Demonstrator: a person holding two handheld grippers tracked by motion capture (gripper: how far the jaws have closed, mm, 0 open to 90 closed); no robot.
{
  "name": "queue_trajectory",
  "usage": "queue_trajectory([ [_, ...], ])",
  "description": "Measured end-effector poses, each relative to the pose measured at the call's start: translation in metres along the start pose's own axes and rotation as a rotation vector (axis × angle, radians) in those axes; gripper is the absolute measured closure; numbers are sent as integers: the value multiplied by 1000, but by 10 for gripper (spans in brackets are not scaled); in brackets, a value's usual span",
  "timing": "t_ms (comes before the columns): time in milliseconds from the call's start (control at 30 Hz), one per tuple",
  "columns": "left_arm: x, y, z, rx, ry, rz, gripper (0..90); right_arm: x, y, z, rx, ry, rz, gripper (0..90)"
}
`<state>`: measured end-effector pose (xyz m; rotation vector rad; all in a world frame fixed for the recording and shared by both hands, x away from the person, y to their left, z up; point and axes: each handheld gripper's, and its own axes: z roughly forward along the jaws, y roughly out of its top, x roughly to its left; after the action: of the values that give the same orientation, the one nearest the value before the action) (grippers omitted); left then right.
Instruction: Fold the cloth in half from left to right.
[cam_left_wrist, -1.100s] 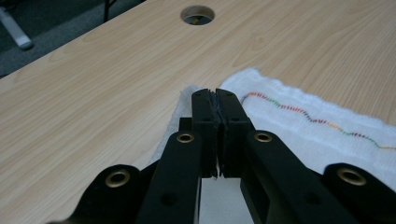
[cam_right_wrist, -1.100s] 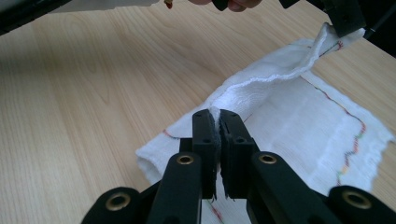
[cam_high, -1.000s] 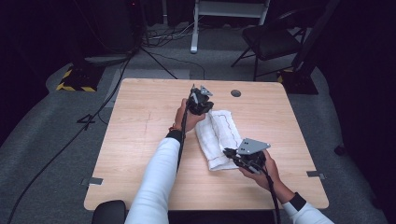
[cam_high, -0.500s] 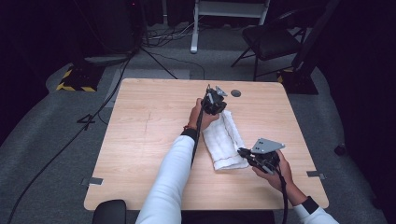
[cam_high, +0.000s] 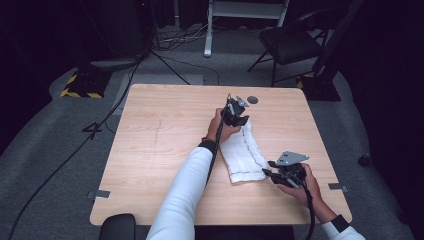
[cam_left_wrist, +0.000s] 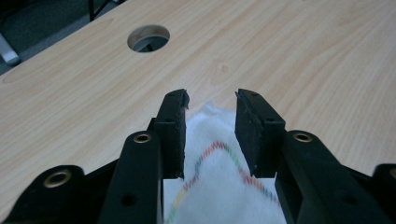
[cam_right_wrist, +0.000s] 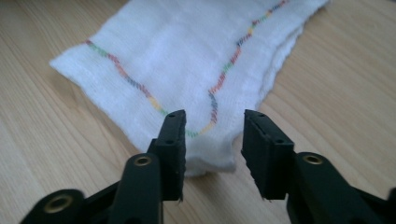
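A folded white cloth (cam_high: 243, 155) with a multicoloured stitched line lies on the wooden table (cam_high: 160, 145), right of centre. My left gripper (cam_high: 235, 114) hovers over its far end, open; in the left gripper view the cloth's far corner (cam_left_wrist: 210, 163) lies between and below the black jaws, and my left gripper (cam_left_wrist: 211, 100) holds nothing. My right gripper (cam_high: 269, 172) sits at the cloth's near right corner, open. In the right gripper view, my right gripper (cam_right_wrist: 212, 119) has its jaws either side of the cloth's (cam_right_wrist: 187, 60) near edge, not closed on it.
A round cable hole (cam_high: 252, 100) is in the table just beyond the left gripper, also seen as the hole (cam_left_wrist: 148, 38) in the left gripper view. A folding chair (cam_high: 290, 45) and cables lie on the floor beyond the table.
My left gripper moved right and farther along the cloth to its far end. My right gripper shifted slightly right, staying at the near corner. The cloth now looks narrower, folded lengthwise.
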<state>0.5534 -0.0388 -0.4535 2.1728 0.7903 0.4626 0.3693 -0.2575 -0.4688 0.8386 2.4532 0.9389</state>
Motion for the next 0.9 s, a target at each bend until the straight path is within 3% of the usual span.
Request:
queue_trajectory([
  [100,-4,-7,-9,10,14,29,492,-2,-4,0,14,2,8,524],
  [167,-10,-20,-26,14,-29,39,404,-6,-6,-3,5,-1,24,489],
  [200,-10,-20,-26,14,-29,39,364,-8,-6,-6,-9,-9,31,482],
  [233,-15,-29,-37,25,-76,56,321,-11,-5,-8,-22,-14,38,476],
  [367,-30,-45,-55,56,-159,94,233,-17,-1,-10,-55,-40,52,469],
  [533,-55,-65,-72,81,-226,169,219,-28,4,4,-38,-52,32,442],
  [633,-66,-75,-75,108,-248,196,220,-32,6,14,-15,-30,15,429],
  [733,-75,-86,-73,152,-234,237,220,-36,5,22,12,-17,12,420],
  [900,-73,-98,-77,160,-249,229,225,-35,2,29,59,3,-10,423],
])
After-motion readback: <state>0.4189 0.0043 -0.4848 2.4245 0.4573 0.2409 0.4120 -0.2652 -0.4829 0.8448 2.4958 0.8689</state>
